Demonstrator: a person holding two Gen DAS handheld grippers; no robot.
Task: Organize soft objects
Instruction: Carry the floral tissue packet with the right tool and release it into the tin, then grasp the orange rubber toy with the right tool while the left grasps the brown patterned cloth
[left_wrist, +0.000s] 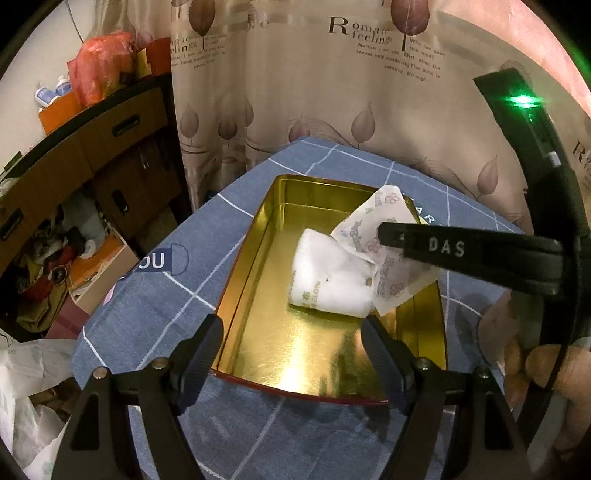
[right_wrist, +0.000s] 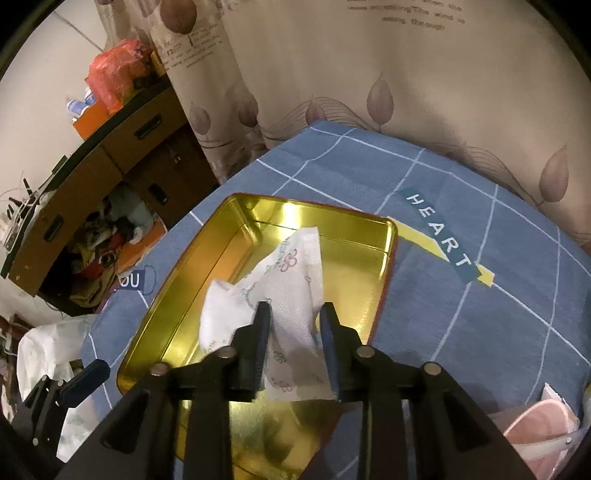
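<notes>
The right gripper (right_wrist: 293, 314), nearest its own camera, stands a little way open with the white, flower-printed soft tissue packet (right_wrist: 291, 291) between its fingers; the pads look just clear of the wrapper, so I judge the packet let go rather than held, though the wrapper touches the left pad or very nearly. The packet rests inside the shallow gold rectangular metal tin (right_wrist: 192, 280), leaning on a plain white soft roll (left_wrist: 328, 280) that also lies in the tin. The risk I see is the crinkled wrapper clinging to a pad and lifting out when the gripper pulls away, or the tilted packet, whose upper corner overhangs the tin's far rim, sliding over the edge onto the blue checked tablecloth (right_wrist: 461, 325). The left gripper (left_wrist: 291, 347) hovers wide open and empty over the tin's near end; a careless dip could knock the rim and shift the light tin. Counted: two grippers, one tin, two soft items in it, one tablecloth. At the right edge a pink and white item (right_wrist: 539, 424) lies on the cloth, too cut off to identify. Beyond hangs one beige leaf-printed curtain (right_wrist: 406, 92).
</notes>
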